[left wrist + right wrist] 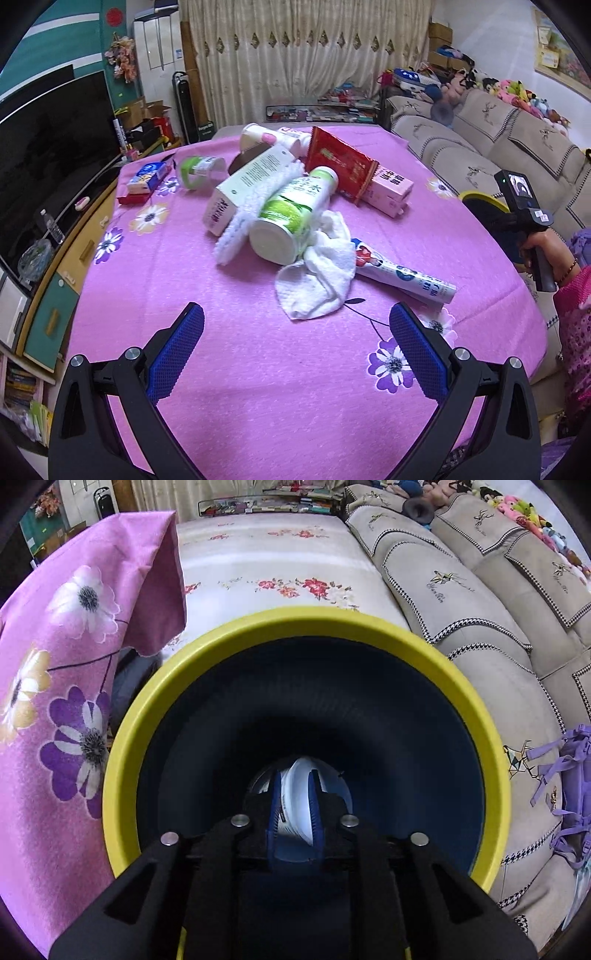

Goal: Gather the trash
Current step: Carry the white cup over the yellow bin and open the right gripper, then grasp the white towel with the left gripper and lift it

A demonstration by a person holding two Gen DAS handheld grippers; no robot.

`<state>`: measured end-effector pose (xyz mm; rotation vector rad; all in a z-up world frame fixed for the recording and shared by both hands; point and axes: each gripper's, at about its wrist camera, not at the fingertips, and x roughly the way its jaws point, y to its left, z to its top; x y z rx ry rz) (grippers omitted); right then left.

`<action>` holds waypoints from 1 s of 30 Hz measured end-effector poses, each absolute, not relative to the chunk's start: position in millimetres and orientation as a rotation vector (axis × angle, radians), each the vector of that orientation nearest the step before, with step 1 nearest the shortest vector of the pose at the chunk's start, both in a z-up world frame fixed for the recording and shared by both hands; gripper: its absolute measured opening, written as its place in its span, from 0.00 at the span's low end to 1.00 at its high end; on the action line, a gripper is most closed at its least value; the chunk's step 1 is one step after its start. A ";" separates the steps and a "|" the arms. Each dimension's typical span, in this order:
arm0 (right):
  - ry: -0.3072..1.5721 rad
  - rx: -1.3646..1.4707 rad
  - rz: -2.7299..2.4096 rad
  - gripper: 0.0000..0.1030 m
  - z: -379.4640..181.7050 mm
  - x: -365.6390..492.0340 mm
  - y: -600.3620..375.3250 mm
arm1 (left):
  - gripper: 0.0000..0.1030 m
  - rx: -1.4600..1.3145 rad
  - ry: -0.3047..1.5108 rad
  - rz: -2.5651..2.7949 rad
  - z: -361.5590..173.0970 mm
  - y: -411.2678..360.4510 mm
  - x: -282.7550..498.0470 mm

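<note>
Living room, sofa (480, 602) along one side; bench (295, 387) under pink flowered cloth. Trash heaped mid-bench: green bottle (291, 214), white tissue (321, 280), cartons. Right claw (297, 805) over yellow-rimmed bin (303, 624) off the bench's right edge, pinching a white piece (295, 797): drop step. Next: let go fully. Left claw (295, 347) wide, empty, near edge, facing tissue.

beige sofa (461, 602) beside table, plush toys (517, 92) along its back.

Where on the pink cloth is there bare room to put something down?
Bare pink tablecloth stretches from the left gripper up to the white tissue. Crowded mid-table: green bottle, cartons, red packet.
</note>
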<state>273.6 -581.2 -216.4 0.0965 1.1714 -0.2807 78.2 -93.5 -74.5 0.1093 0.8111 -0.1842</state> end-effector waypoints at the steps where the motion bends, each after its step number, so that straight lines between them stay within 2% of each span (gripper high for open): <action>1: 1.159 0.099 -0.283 0.17 -212.1 269.8 -582.4 | 0.96 0.111 0.814 -0.189 -76.4 -95.3 80.3; 3: 1.123 0.105 -0.279 0.20 -201.1 256.3 -576.1 | 0.96 0.115 0.818 -0.200 -78.3 -98.6 81.8; 7: 1.036 0.107 -0.260 0.33 -173.7 227.8 -566.6 | 0.96 0.118 0.829 -0.242 -80.8 -106.4 83.6; 15: 0.909 0.091 -0.211 0.40 -128.6 177.2 -547.2 | 0.95 0.170 0.848 -0.288 -96.2 -125.8 105.8; 20: 0.875 0.090 -0.196 0.41 -116.2 168.1 -541.3 | 0.73 0.182 0.896 -0.323 -109.1 -133.1 124.3; 30: 0.864 0.110 -0.168 0.41 -118.1 163.3 -538.6 | 0.54 0.211 0.954 -0.332 -130.8 -139.0 143.8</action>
